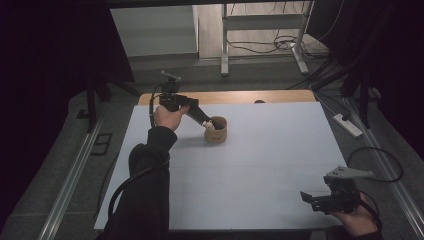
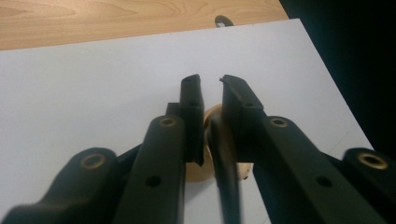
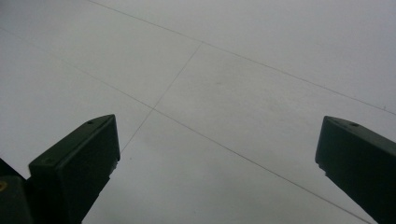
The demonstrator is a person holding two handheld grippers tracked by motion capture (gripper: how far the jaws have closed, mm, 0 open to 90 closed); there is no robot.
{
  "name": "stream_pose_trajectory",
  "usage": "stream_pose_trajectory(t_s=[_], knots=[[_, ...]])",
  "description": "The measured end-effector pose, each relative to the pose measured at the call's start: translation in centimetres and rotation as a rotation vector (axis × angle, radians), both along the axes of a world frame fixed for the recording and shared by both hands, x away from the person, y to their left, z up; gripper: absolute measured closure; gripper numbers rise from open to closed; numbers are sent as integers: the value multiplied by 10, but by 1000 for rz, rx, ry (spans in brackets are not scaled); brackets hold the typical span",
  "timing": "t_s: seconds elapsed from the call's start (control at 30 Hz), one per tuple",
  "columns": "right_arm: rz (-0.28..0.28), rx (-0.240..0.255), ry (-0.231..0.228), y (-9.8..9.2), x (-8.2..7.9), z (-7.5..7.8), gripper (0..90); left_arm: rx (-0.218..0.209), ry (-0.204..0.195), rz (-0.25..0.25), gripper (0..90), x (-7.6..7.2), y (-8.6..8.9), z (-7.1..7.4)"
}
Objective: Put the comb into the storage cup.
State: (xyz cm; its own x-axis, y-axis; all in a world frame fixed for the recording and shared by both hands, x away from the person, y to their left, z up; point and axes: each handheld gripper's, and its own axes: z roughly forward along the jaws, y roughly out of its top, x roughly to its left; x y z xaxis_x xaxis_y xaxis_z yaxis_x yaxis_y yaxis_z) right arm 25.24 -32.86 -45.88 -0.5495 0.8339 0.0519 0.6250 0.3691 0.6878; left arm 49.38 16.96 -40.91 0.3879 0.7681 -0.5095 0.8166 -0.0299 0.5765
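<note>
The small round wooden cup [image 1: 217, 130] stands upright on the white table sheet [image 1: 260, 165], and the left gripper [image 1: 207, 124] slants down over its near rim, tips at the cup's mouth where something small and pale [image 1: 209, 126] sits. In the left gripper view its jaws stand close together with the thin dark-edged wall of the cup [image 2: 223, 154] running up the narrow gap between them; I cannot tell whether the pads press on that wall or merely straddle it. That is where the risk lies, to my mind: a light, tall-sided cup taken by one edge will likely tip toward the gripper if it is lifted or dragged, spilling the pale piece, and a loose hold could let the rim slip out sideways. Pulling along the sheet might also skid the cup instead of raising it. The right gripper [image 1: 312, 199] rests well apart at the near right corner, jaws spread wide over bare sheet, too far off to steady anything.
</note>
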Motion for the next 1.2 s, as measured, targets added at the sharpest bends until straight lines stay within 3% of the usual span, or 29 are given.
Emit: stream_pose_trajectory(t_s=[0.23,0.57,0.83,1.2], knots=[[-3,1,0,0,0,0,0,-11,-6,14,709,0,2,-1],[-2,-2,-1,0,0,0,1,-6,-59,22,508,-5,7,4],[-2,-2,-2,0,-1,0,1,0,-144,28,283,-13,11,8],[-1,-4,-3,0,-1,0,1,18,-254,-1,105,-26,16,11]])
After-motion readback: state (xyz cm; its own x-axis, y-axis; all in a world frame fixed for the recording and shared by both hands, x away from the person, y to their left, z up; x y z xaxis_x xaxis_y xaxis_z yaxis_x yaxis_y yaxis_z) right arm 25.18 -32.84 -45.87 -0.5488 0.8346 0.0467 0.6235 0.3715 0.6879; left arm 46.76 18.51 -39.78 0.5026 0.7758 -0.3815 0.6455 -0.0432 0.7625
